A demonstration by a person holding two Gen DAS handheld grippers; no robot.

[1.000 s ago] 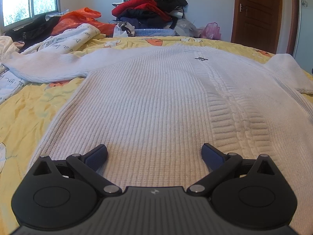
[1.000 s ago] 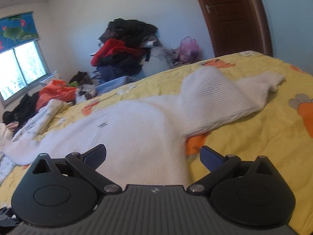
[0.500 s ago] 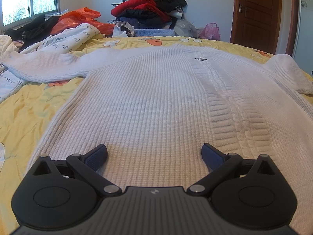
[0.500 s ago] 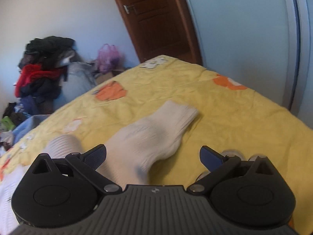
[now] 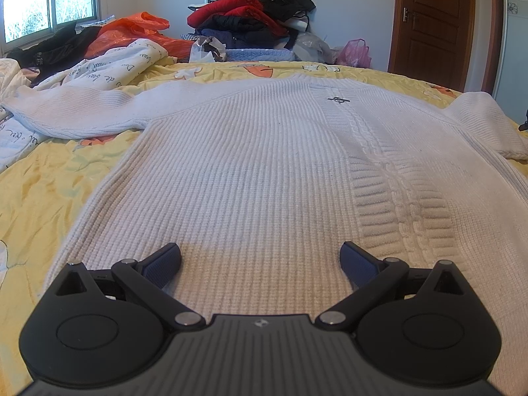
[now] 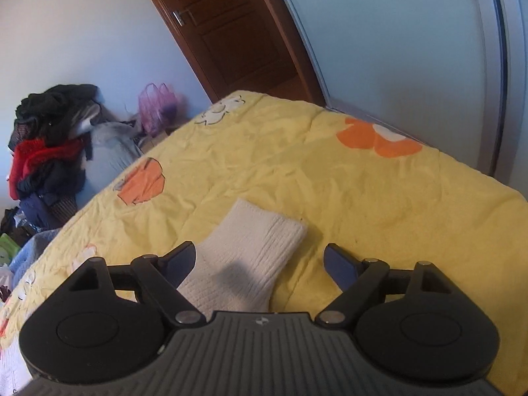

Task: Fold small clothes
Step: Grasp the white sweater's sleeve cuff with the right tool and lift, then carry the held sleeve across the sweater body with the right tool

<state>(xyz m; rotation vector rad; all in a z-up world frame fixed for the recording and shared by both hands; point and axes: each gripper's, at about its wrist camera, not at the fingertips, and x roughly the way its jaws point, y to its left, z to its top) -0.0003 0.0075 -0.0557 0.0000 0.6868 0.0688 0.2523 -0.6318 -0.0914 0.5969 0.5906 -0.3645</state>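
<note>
Left gripper: jaws wide, empty, above sweater hem. Right gripper: jaws just narrowing, sleeve cuff between pads, ungripped.

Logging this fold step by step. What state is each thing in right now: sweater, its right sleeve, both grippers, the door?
sweater: spread flat on the bed, unfolded.
right sleeve: lying flat on the yellow bedspread, cuff between the right gripper's jaws, not yet pinched.
right gripper: open, jaws have just been closing.
left gripper: open, over the sweater's hem.
door: shut.
</note>
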